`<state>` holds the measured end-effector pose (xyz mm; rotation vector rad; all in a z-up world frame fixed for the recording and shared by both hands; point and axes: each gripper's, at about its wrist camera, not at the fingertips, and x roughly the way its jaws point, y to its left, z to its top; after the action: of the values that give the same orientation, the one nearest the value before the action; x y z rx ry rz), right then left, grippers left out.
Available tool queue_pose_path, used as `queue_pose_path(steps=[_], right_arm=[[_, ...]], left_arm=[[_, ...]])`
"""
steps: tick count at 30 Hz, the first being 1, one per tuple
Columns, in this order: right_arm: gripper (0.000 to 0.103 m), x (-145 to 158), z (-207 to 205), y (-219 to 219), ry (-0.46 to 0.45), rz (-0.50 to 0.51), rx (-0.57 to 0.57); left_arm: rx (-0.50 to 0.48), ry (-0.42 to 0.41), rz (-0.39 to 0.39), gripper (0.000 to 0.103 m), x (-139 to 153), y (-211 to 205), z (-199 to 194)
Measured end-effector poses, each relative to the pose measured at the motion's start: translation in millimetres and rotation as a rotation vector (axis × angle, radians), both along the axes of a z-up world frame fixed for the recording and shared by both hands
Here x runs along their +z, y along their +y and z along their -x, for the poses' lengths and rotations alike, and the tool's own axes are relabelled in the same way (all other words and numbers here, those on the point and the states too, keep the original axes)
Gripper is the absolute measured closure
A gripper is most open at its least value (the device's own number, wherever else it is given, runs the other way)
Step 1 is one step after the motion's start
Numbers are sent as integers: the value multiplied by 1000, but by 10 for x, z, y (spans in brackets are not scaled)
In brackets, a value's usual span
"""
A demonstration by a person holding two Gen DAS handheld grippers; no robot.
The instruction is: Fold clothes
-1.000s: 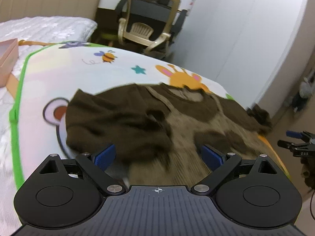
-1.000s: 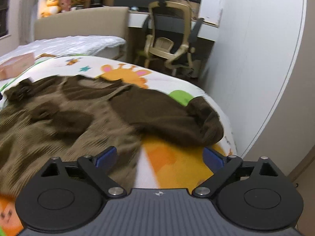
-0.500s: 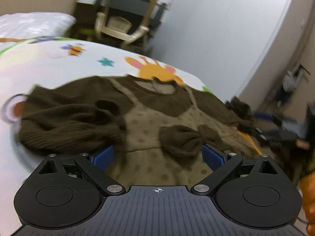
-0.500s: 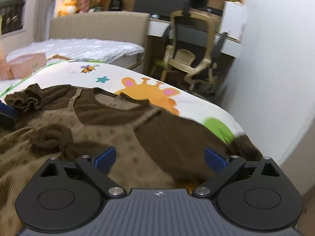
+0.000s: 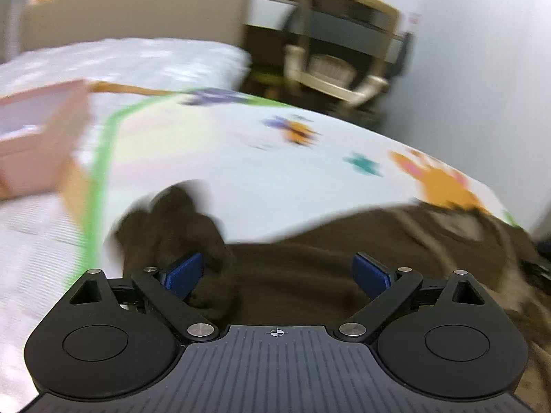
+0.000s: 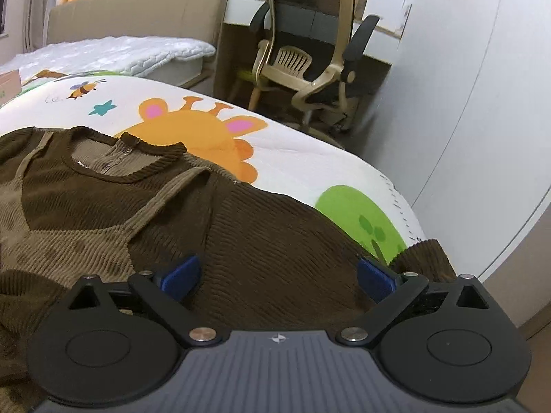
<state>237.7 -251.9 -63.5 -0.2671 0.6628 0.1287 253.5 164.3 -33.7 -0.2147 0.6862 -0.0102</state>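
A brown dress [image 6: 261,241] lies spread, front up, on the cartoon mat [image 6: 303,172] covering the bed, neckline toward the far end. Its sleeves [image 6: 292,251] reach out to either side, one bunched at the cuff [image 5: 172,220]. Both the left claw [image 5: 278,275] and right claw [image 6: 279,275] hover low over a sleeve, fingers apart, gripping nothing. Sleeve folding seems in hand; each claw needs to close on cloth.

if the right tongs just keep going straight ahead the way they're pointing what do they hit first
Most likely the brown sweater: its dark knit sleeve fills the space between the open right tongs and lies directly ahead. Beyond it comes the cartoon play mat. Depth is hard to judge through the fisheye.
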Motion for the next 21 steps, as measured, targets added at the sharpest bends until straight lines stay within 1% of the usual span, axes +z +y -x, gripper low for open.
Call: queue_pose_path(steps=[2,4,5,10,11,13,14,19,21], right_arm=[[4,-13,35,9,-17,2,0],[4,-15,55,2,-23,-4,-3],[4,-13,59,-3,-24,-7,-4],[4,-7,66,18,-35,5,-3],[4,-8,75,28,-40,12,-2],[4,-8,91,44,-49,23,0],[4,-9,102,53,-54,29,0],[3,-10,162,95,-87,58,5],[3,-8,165,108,-93,64,8]], left_arm=[[36,-2,16,6,47,175,45],[49,-9,81,6,123,261,192],[51,2,140,6,115,269,271],[43,87,493,6,-44,231,668],[62,87,499,6,-60,225,671],[122,68,446,9,-78,216,602],[152,59,419,13,-87,211,567],[299,12,285,14,-131,186,393],[343,-5,229,19,-149,167,322]])
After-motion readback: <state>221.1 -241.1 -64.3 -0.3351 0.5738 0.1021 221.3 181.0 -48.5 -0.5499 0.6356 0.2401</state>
